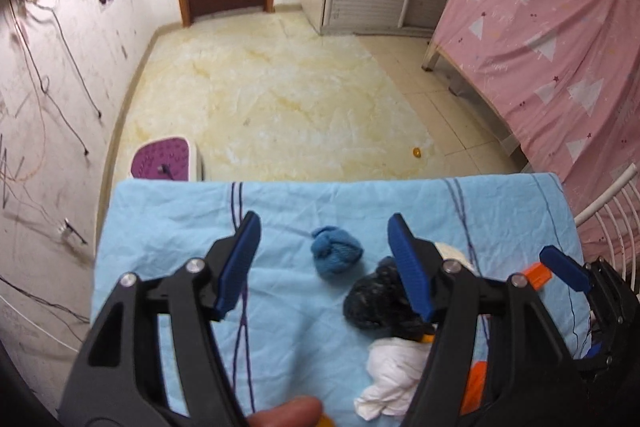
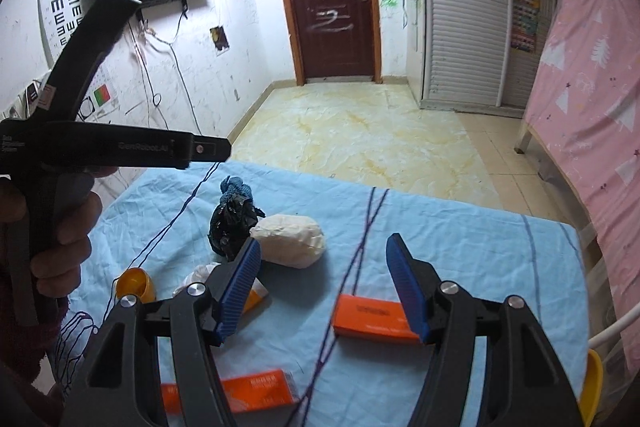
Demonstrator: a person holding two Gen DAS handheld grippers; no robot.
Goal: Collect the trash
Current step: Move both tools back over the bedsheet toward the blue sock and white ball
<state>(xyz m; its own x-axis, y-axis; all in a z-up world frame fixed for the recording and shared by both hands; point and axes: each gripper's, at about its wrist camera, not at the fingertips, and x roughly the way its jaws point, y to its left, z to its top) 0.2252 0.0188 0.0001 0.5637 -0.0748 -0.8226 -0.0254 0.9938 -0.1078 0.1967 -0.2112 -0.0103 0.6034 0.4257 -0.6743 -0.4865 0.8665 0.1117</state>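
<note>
Trash lies on a table covered with a light blue cloth (image 1: 168, 227). A blue wad (image 1: 335, 254), a crumpled black bag (image 1: 372, 301) and a white crumpled wad (image 1: 394, 375) show in the left wrist view. My left gripper (image 1: 324, 267) is open and empty above the blue wad. In the right wrist view my right gripper (image 2: 322, 287) is open and empty. Ahead of it lie a cream paper ball (image 2: 290, 241), the black bag (image 2: 232, 223), the blue wad (image 2: 236, 189), two orange boxes (image 2: 372, 315) (image 2: 256, 389) and a yellow cup (image 2: 136, 285).
The left gripper's body (image 2: 60, 147) and the holding hand fill the left of the right wrist view. The right gripper's tip (image 1: 564, 267) shows at the right of the left wrist view. Beyond the table are a tiled floor (image 1: 280, 87), a purple scale (image 1: 164, 161) and a pink-covered bed (image 1: 560, 47).
</note>
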